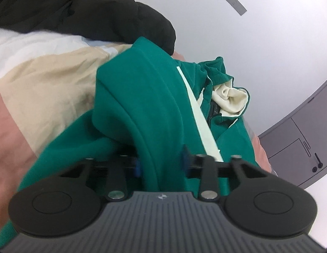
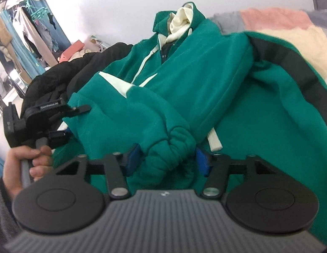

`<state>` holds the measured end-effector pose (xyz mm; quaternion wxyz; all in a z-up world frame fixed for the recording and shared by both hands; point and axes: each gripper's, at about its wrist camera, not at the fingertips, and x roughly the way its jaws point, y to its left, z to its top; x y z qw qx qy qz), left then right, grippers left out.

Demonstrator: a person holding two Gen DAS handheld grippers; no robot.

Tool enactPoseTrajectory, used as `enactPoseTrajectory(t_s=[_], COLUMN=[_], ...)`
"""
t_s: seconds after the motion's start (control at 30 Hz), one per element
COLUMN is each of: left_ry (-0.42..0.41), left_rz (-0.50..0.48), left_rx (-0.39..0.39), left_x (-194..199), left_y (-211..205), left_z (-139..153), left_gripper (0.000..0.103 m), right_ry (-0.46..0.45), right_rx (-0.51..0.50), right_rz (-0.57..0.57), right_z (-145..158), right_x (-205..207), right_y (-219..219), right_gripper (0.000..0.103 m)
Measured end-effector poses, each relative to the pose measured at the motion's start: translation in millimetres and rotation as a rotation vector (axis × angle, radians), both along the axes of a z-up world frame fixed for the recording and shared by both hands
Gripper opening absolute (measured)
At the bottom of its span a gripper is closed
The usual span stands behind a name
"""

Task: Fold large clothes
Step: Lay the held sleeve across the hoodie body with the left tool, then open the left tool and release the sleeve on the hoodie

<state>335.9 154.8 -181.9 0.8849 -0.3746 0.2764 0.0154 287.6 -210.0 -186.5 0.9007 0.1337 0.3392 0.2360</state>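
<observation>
A green hoodie (image 1: 146, 97) with a cream hood lining (image 1: 228, 99) and cream stripes lies on a bed, hood at the far end. My left gripper (image 1: 161, 162) is shut on a thick fold of its green fabric, which bulges up between the blue pads. In the right wrist view the hoodie (image 2: 205, 80) spreads ahead with a sleeve folded across its body. My right gripper (image 2: 169, 160) is shut on the gathered sleeve cuff (image 2: 174, 145). The left gripper (image 2: 47, 118) shows at the left, held by a hand at the hoodie's edge.
The bed cover (image 1: 49, 88) has beige, pink and white patches. A black padded jacket (image 1: 79, 10) lies at the far side beside the hoodie. A grey cabinet (image 1: 298, 139) stands by the white wall. A clothes rack (image 2: 26, 31) hangs far left.
</observation>
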Motion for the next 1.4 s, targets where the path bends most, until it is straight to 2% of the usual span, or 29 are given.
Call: enactPoseTrajectory(t_s=[0.1,0.17,0.27,0.33,0.47,0.57,0.6,0.7,0.73,0.83,0.9,1.07,1.17,1.3,1.4], left_ry=[-0.015,-0.046,-0.051,-0.023,0.066,0.076,0.076,0.080,0.071,0.063,0.062,0.022,-0.007,-0.003,0.004], left_rz=[0.044,0.091,0.164,0.184,0.180,0.162,0.159,0.158,0.157,0.181,0.189,0.149,0.045,-0.093,-0.160], left_rx=[-0.012,-0.016,0.022,0.011,0.029,0.025,0.028,0.039,0.035,0.028,0.027,0.101,0.173,0.264,0.333], left_x=[-6.3,-14.9,-23.1,-20.4,-11.9,-14.5,-14.9,-19.3,-22.2,-36.4,-46.7,-72.3,-80.2,-78.5,-73.1], left_y=[6.7,14.6,28.4,38.1,42.2,42.6,42.4,42.3,43.6,45.2,43.6,26.0,1.7,-34.0,-55.7], left_z=[8.0,16.4,24.5,19.7,-0.7,-7.6,-5.5,0.8,1.3,8.6,15.5,36.5,47.8,49.3,45.7], left_gripper=[0.017,0.015,0.015,0.015,0.016,0.018,0.021,0.051,0.056,0.060,0.060,0.060,0.060,0.060,0.060], right_ry=[-0.094,-0.133,-0.163,-0.164,-0.092,-0.117,-0.137,-0.133,-0.132,-0.170,-0.208,-0.322,-0.370,-0.357,-0.310], right_rx=[-0.028,-0.016,0.010,-0.001,-0.084,-0.142,-0.161,-0.150,-0.142,-0.159,-0.159,-0.136,-0.115,-0.130,-0.149], right_rz=[0.056,0.105,0.187,0.216,0.185,0.192,0.202,0.192,0.188,0.177,0.169,0.156,0.156,0.171,0.153], right_z=[8.8,13.0,17.2,16.1,-0.8,-13.0,-14.2,-13.8,-12.0,-5.1,2.3,21.6,27.7,23.7,18.5], right_x=[-7.0,-12.1,-19.4,-20.8,-9.9,-9.0,-10.6,-13.9,-14.3,-18.8,-25.7,-41.7,-45.7,-41.8,-34.6], right_y=[9.0,17.1,31.9,45.3,61.1,60.8,61.4,59.7,58.3,59.6,59.3,58.4,61.1,67.9,72.3], right_gripper=[0.050,0.048,0.046,0.046,0.046,0.048,0.048,0.049,0.049,0.058,0.059,0.059,0.058,0.055,0.043])
